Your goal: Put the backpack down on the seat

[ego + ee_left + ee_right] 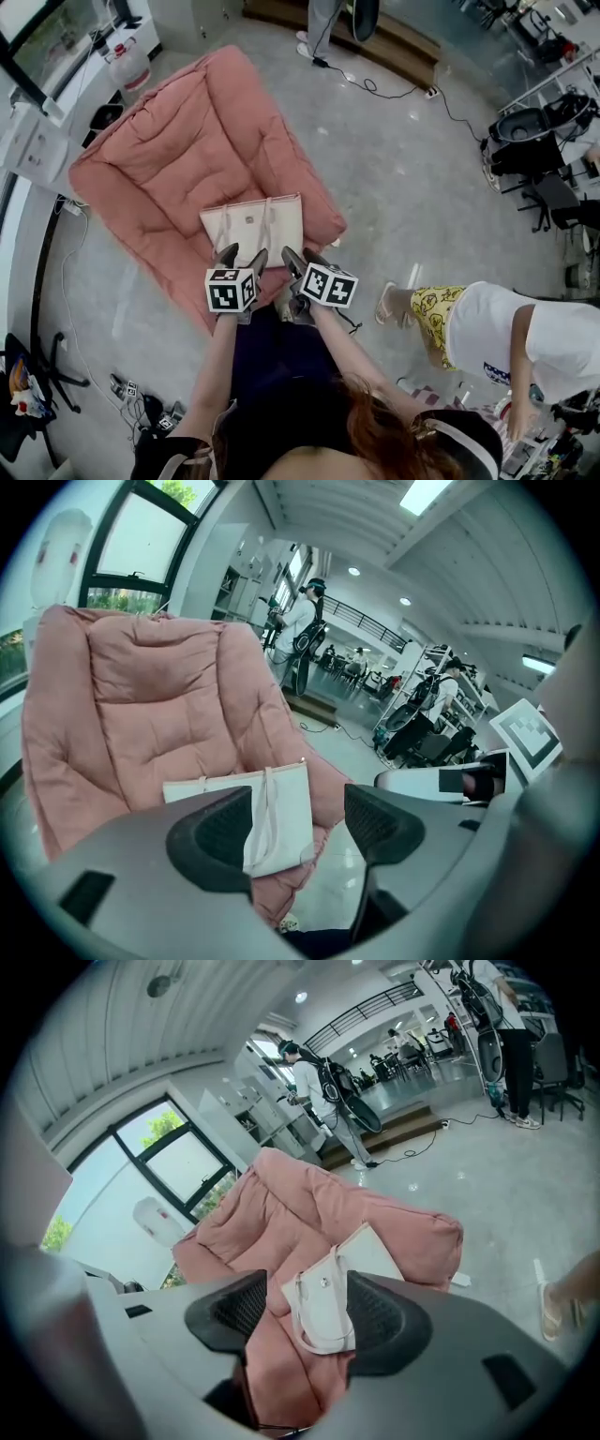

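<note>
A cream backpack (251,228) with two pale straps lies flat on the front part of the pink padded seat (187,141). My left gripper (242,255) hovers just in front of the bag's near edge, open, with nothing in it. My right gripper (302,257) hangs beside it at the bag's near right corner, also open and holding nothing. In the left gripper view the backpack (281,817) shows between the spread jaws on the seat (159,705). In the right gripper view the backpack (323,1312) with its strap loops rests on the seat (309,1213) beyond the open jaws.
A person in a white shirt and yellow shorts (497,337) bends over close at the right. A black cable (375,89) runs across the floor behind the seat. Office chairs (534,141) stand at the far right. Plugs and leads (141,394) lie at the lower left.
</note>
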The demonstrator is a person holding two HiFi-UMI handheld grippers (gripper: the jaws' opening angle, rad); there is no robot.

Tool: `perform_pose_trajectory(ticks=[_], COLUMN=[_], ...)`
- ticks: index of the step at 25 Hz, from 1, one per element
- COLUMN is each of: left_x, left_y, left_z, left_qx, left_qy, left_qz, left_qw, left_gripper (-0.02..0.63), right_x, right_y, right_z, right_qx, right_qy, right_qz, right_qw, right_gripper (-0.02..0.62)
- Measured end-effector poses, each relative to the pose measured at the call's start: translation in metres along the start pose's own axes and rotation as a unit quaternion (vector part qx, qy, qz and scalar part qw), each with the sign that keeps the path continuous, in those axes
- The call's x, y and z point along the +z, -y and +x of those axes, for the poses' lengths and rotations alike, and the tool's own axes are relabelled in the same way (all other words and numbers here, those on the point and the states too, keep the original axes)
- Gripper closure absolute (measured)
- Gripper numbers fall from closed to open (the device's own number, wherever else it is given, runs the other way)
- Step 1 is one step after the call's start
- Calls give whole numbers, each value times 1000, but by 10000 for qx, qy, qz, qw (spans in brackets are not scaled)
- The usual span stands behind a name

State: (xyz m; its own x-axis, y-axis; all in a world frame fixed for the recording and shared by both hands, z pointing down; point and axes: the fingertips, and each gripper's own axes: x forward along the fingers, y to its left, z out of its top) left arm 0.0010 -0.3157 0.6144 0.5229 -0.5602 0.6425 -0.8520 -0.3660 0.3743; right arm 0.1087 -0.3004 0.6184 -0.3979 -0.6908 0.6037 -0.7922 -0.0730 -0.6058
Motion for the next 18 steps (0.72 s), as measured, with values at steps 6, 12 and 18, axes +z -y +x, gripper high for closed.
perform_pose_trajectory(ticks=[6,12,18], left_x=[23,75,132], left_y=[28,56,87], left_z=[-10,-28,-54], left_qx=[-261,-527,-701], left_qy=[179,732,1391], left_qz=[308,637,1299], left_qw=[9990,9939,9792], left_gripper=[295,295,296], right_x=[28,89,146], right_y=[-13,-43,-86], right_z=[-19,-47,-86], right_qx=[247,1032,1252], right_qy=[404,1151,2013], right_qz=[-50,-543,-1331], right_qw=[9989,9865,9623], right_gripper=[334,334,334])
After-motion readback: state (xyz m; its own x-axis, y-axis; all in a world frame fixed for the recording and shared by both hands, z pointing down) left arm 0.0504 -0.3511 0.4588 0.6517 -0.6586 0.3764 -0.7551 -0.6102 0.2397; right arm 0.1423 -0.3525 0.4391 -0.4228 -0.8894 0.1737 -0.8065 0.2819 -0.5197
